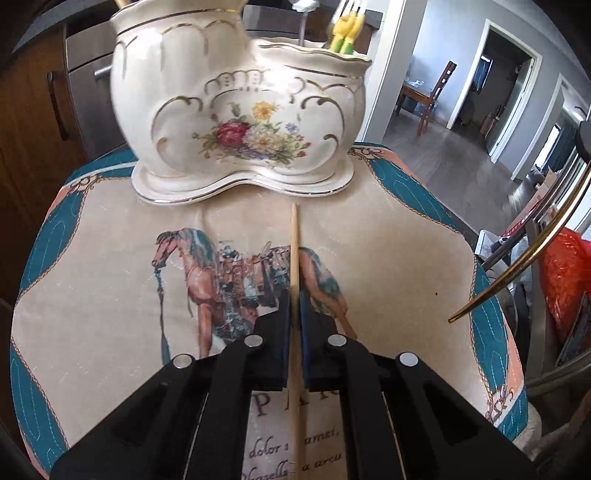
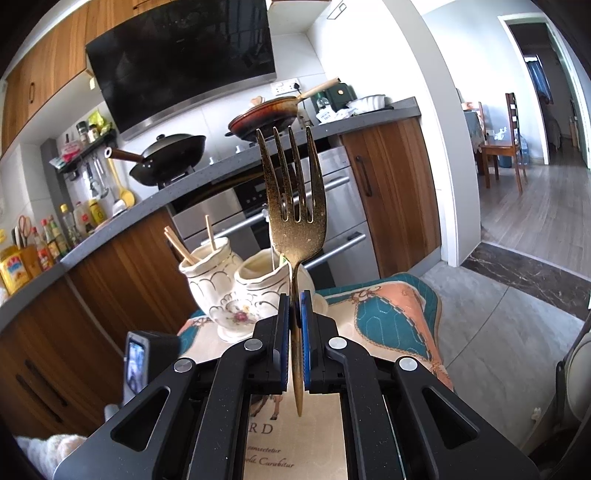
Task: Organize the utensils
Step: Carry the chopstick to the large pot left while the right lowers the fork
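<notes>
A cream ceramic utensil holder (image 1: 236, 110) with painted flowers stands at the far end of a horse-print cloth (image 1: 388, 258). Yellow-green handled utensils (image 1: 347, 33) stick out of its lower right section. My left gripper (image 1: 294, 295) is shut on a wooden chopstick (image 1: 294, 240) that points toward the holder's base. My right gripper (image 2: 294, 299) is shut on a gold fork (image 2: 291, 192), tines up, raised in front of the holder (image 2: 236, 288). Two chopsticks (image 2: 181, 247) stand in the holder's left section. The fork's handle (image 1: 532, 251) shows at the right of the left wrist view.
The cloth (image 2: 388, 306) covers a small table. Behind it are wooden kitchen cabinets (image 2: 388, 192), an oven (image 2: 332, 221) and a counter with pans (image 2: 173, 155). A doorway on the right leads to a chair and table (image 2: 513, 144). An orange bag (image 1: 565, 273) lies right of the table.
</notes>
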Demonstrator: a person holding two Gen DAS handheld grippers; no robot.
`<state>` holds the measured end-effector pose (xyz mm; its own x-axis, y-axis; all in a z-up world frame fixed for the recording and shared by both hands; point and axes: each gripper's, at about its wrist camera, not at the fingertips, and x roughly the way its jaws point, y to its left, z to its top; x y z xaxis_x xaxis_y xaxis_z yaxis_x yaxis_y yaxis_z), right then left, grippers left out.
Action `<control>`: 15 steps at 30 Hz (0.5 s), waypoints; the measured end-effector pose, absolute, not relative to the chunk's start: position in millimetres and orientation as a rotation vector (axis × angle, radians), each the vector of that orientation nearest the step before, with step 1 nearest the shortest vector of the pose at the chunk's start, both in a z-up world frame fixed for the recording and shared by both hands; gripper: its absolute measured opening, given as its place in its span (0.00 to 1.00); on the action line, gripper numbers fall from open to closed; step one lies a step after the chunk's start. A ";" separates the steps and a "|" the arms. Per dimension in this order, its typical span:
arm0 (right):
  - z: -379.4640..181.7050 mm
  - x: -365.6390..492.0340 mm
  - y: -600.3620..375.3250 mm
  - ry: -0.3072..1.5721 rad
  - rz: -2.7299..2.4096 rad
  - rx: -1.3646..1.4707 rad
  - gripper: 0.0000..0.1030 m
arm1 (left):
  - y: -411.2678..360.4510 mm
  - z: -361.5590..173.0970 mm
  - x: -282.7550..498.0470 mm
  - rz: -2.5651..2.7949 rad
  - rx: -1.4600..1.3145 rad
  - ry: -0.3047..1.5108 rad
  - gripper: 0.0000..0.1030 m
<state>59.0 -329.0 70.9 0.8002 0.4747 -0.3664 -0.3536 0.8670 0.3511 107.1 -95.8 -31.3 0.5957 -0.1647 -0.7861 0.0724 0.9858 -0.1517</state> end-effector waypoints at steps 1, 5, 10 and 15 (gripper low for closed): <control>70.6 59.1 -328.3 0.463 0.452 0.271 0.07 | -88.2 -30.2 102.6 -0.151 -0.122 0.927 0.05; 71.2 59.4 -325.7 0.456 0.472 0.278 0.07 | -65.6 -16.1 78.0 -0.199 -0.130 0.869 0.05; 82.1 64.8 -315.8 0.448 0.494 0.279 0.07 | -48.1 32.8 38.1 -0.286 -0.097 0.632 0.05; 110.6 73.5 -295.3 0.390 0.509 0.231 0.07 | -30.6 88.9 36.5 -0.284 -0.102 0.371 0.05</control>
<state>73.5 -295.3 110.6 0.8020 0.5139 -0.3045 -0.4273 0.8497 0.3088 36.5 -30.6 88.9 0.8929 -0.2921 -0.3426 0.2551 0.9553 -0.1496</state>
